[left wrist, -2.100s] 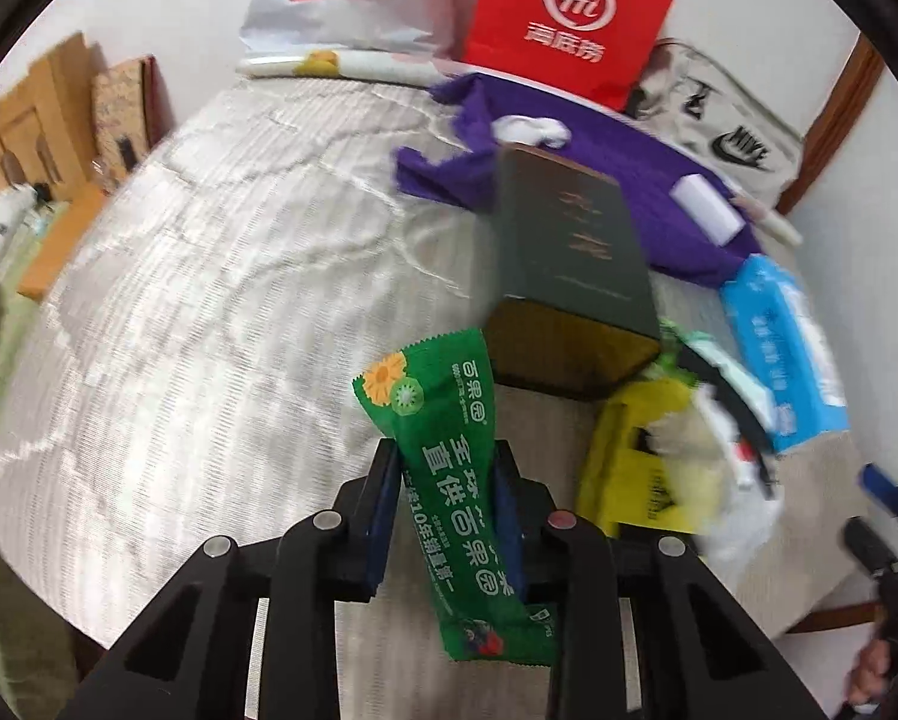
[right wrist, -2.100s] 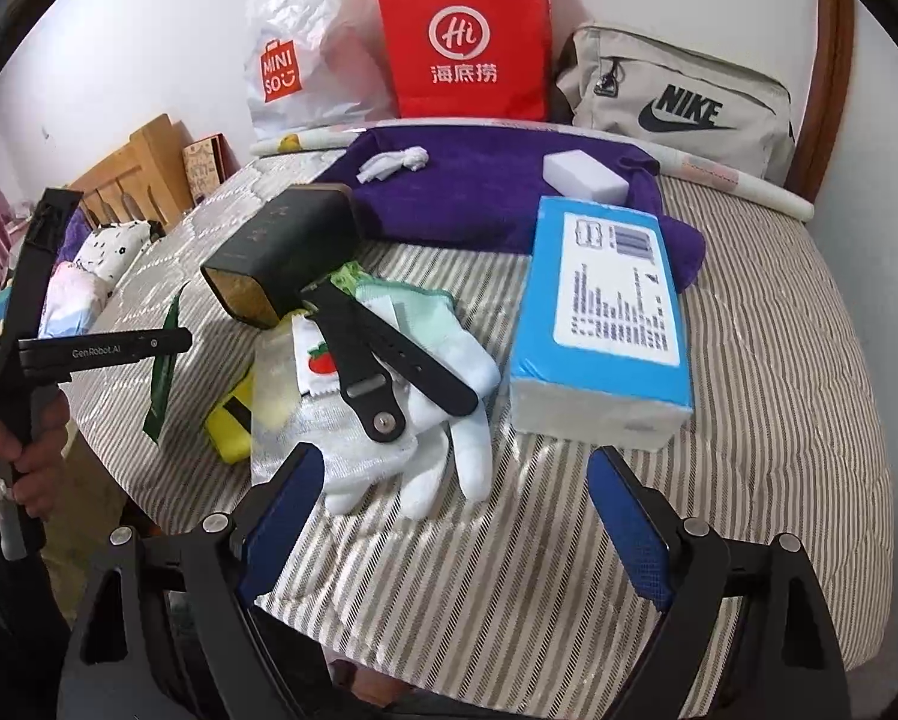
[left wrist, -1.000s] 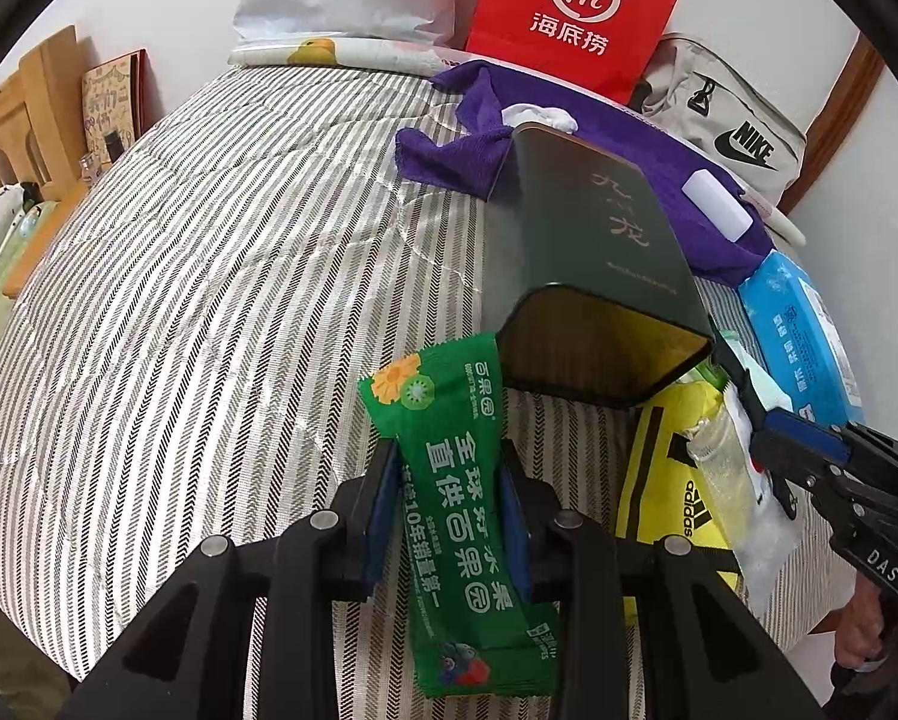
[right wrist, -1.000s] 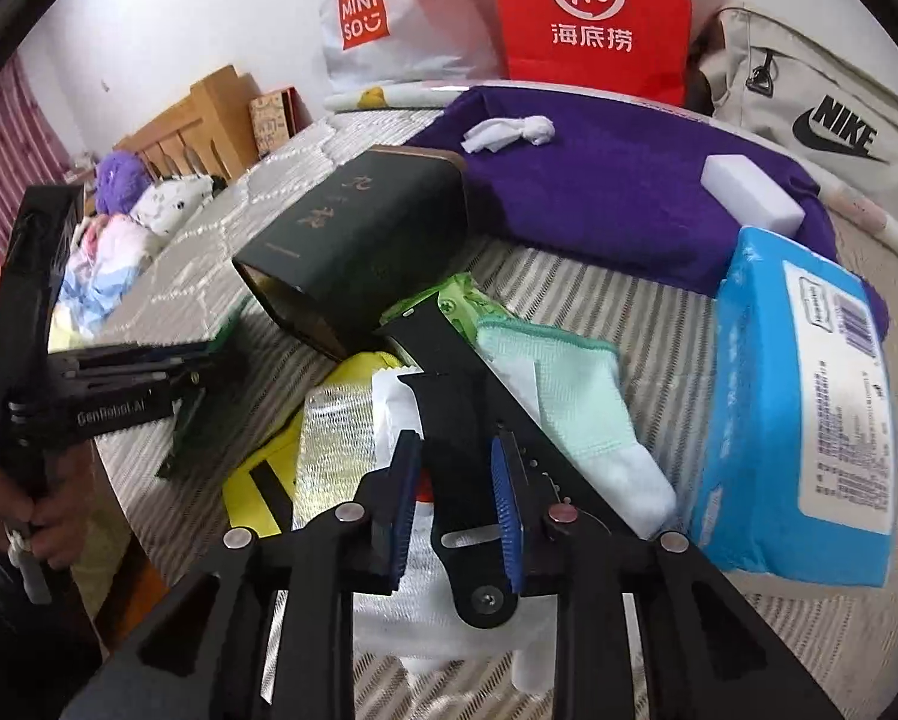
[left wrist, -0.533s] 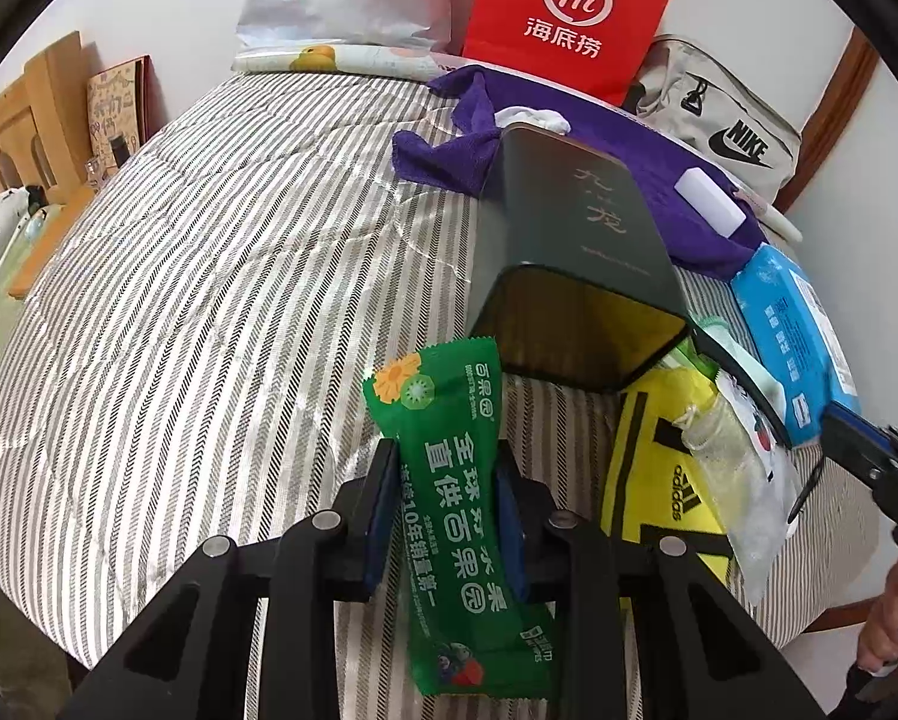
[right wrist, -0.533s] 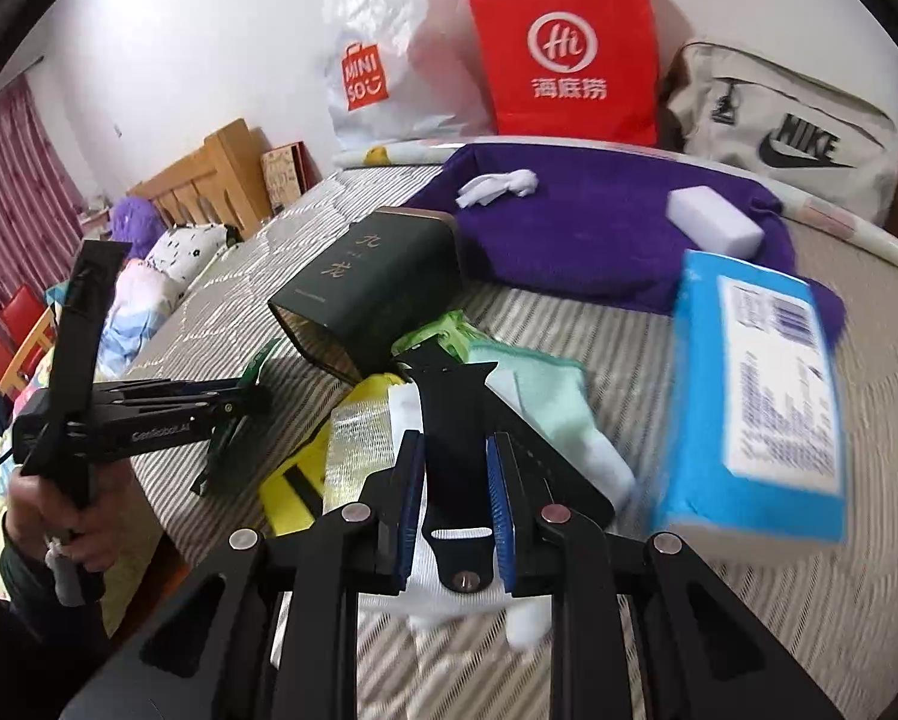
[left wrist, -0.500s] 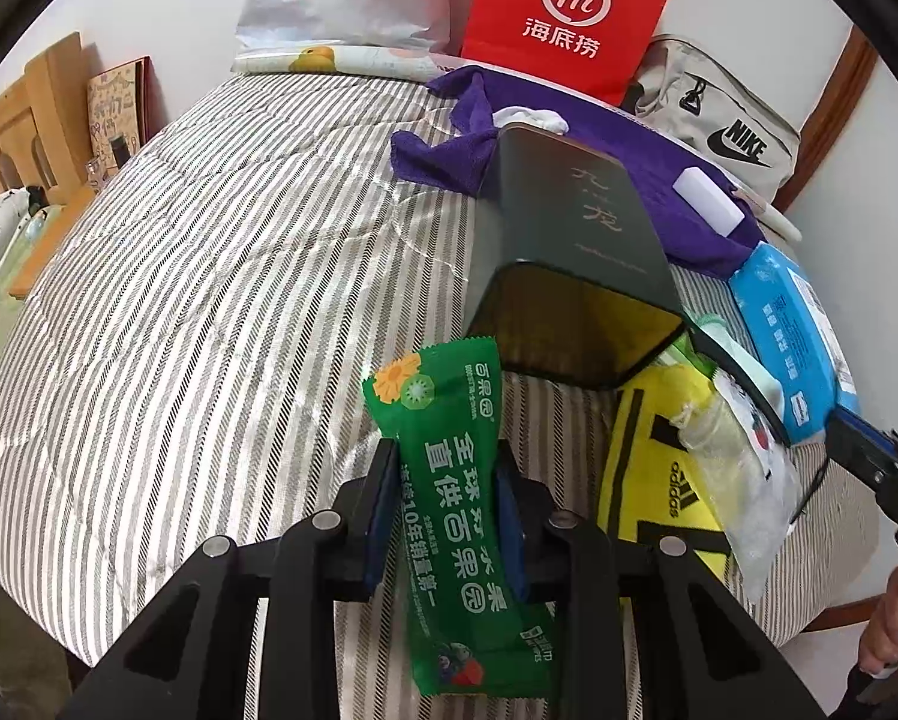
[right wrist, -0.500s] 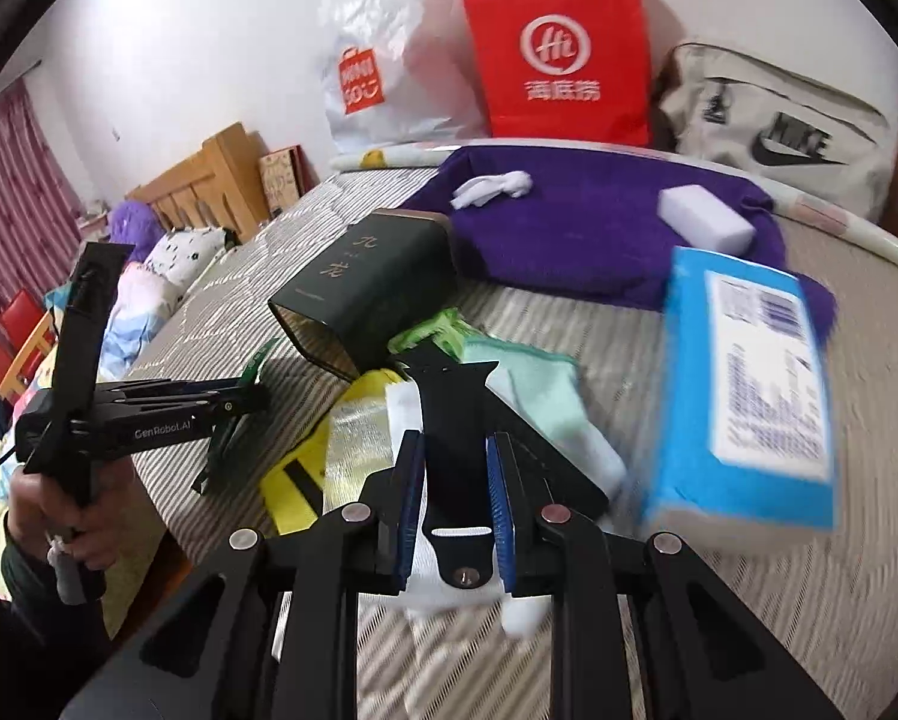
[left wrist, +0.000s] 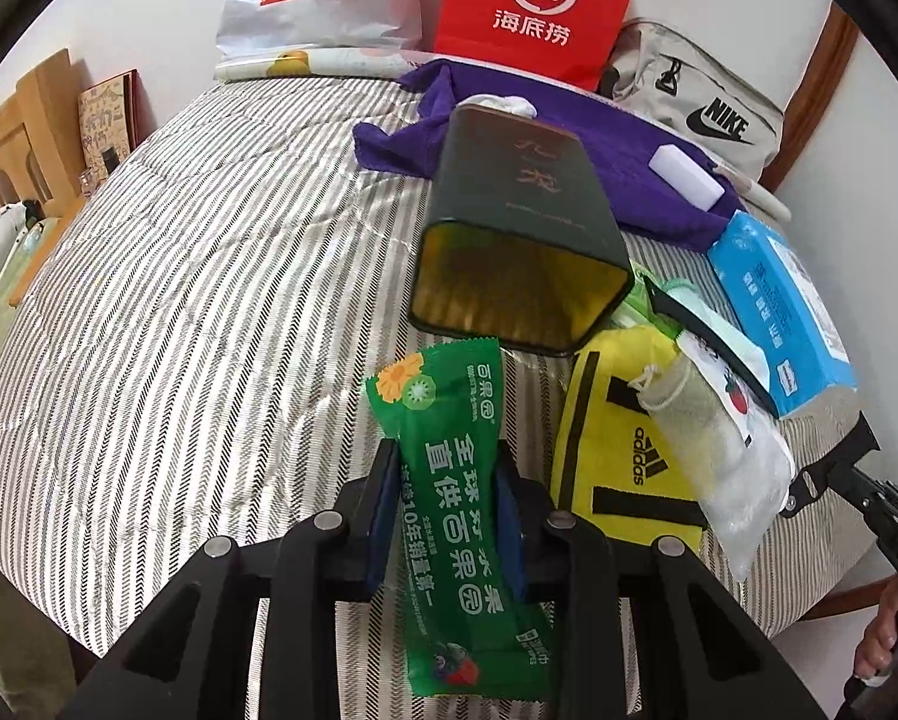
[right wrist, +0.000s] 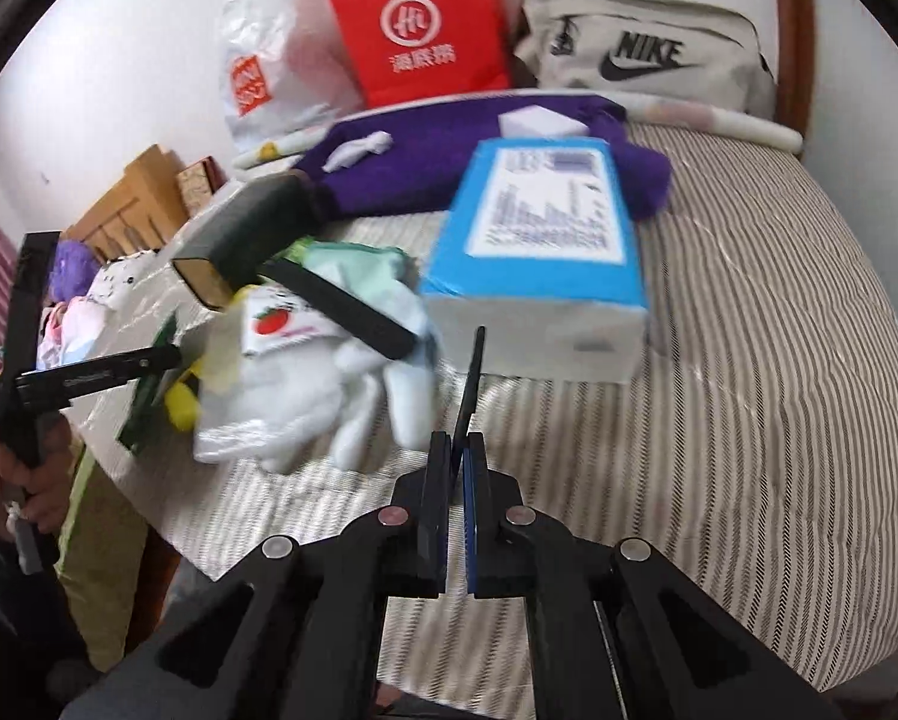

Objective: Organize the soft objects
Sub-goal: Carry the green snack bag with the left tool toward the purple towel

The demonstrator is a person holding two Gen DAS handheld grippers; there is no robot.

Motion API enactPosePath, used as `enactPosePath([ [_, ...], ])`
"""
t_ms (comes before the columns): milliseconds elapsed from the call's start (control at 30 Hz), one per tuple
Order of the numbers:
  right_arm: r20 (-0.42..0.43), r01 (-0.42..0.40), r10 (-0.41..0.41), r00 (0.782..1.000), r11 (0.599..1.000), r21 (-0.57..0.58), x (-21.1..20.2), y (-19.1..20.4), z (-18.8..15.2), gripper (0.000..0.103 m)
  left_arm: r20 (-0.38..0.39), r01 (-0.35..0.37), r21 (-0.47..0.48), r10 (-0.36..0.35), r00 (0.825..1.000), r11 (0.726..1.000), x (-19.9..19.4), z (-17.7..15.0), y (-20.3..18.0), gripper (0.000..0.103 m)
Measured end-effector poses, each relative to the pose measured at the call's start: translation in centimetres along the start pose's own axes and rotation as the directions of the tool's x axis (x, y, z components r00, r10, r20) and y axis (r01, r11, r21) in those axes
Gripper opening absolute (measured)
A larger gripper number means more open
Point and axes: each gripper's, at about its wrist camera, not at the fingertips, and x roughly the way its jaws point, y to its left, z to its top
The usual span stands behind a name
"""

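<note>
left claw point(left wrist: 449, 498) clamped on green snack packet point(left wrist: 457, 516), held just before open dark tin point(left wrist: 517, 252) on bed point(left wrist: 179, 300) | right claw point(right wrist: 457, 468) pinched on thin black strap point(right wrist: 469, 390) | advice: feed packet's leading end squarely into tin mouth, loosen grip only once inside

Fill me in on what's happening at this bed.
A person is sorting a pile on the striped bedspread. The left tongs grip a green snack packet in front of an open dark green tin. The right tongs are shut on a thin black strap, near the white gloves.
</note>
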Motion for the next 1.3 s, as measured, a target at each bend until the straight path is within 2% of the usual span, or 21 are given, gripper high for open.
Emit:
enactPosePath([
  [133, 0.004, -0.038, 0.038, 0.999, 0.999, 0.025, 0.7, -0.8, 0.1, 0.008, -0.012, -0.001, -0.003, 0.001, 1.000, 1.000, 0.1, 0.0, -0.2, 0.028],
  [233, 0.001, -0.034, 0.034, 0.999, 0.998, 0.048, 1.7, -1.3, 0.6, 0.010, -0.024, 0.000, 0.002, 0.001, 1.000, 1.000, 0.3, -0.1, -0.3, 0.028],
  [400, 0.007, -0.062, 0.061, 0.998, 0.996, 0.069, 2.7, -1.9, 0.7, 0.006, -0.021, 0.007, -0.001, -0.007, 1.000, 1.000, 0.2, 0.1, -0.2, 0.028],
  [800, 0.032, -0.062, 0.059, 0.998, 0.991, 0.118, -0.5, -3.0, -0.9, 0.004, 0.007, 0.021, 0.007, -0.021, 1.000, 1.000, -0.5, 0.0, 0.1, 0.026],
  [1300, 0.092, -0.097, 0.094, 0.991, 0.995, 0.023, -4.0, -0.7, 2.7, 0.003, 0.074, 0.063, -0.008, -0.062, 0.995, 0.998, -4.8, 3.4, 0.0, 0.026],
])
